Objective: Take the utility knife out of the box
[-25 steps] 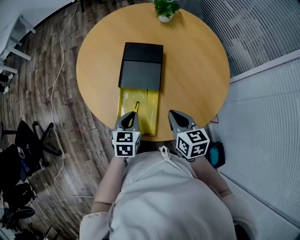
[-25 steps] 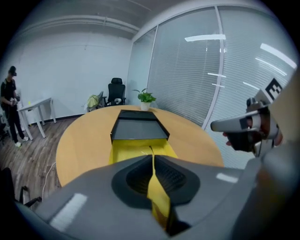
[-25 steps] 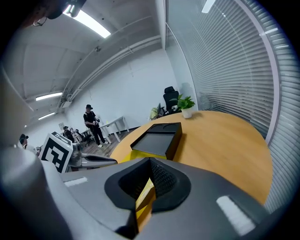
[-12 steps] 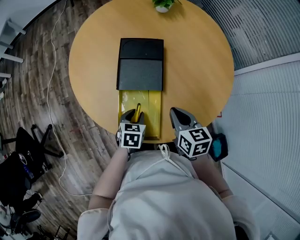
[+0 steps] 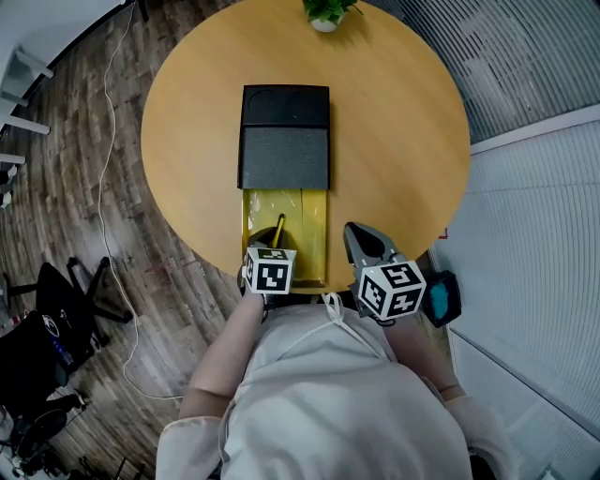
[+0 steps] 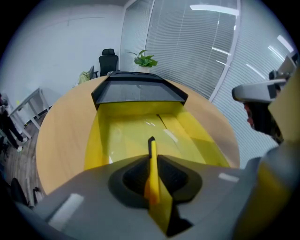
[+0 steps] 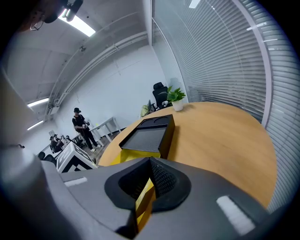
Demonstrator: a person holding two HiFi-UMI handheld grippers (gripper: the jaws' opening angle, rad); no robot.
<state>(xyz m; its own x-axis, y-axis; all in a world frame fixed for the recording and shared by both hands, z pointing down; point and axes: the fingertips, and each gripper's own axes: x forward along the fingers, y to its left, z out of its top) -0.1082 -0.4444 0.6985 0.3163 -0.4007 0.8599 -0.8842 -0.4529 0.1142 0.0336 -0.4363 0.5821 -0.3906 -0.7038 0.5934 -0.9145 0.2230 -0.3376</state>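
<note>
Freshly closed left tongs (image 5: 269, 247) (on knife (image 6: 152, 149)).

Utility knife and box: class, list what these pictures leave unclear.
Utility knife: near end hidden by the left gripper, in the head view and its own; its jaws have just been closing on it.
Yellow box: far part covered by the black cover in every view.
Right gripper: whether its pads press the yellow edge between them; unclear in its own view, hidden in the head view.

Round wooden table (image 5: 394, 122) carries box (image 5: 284, 150), potted plant (image 5: 324, 13).
</note>
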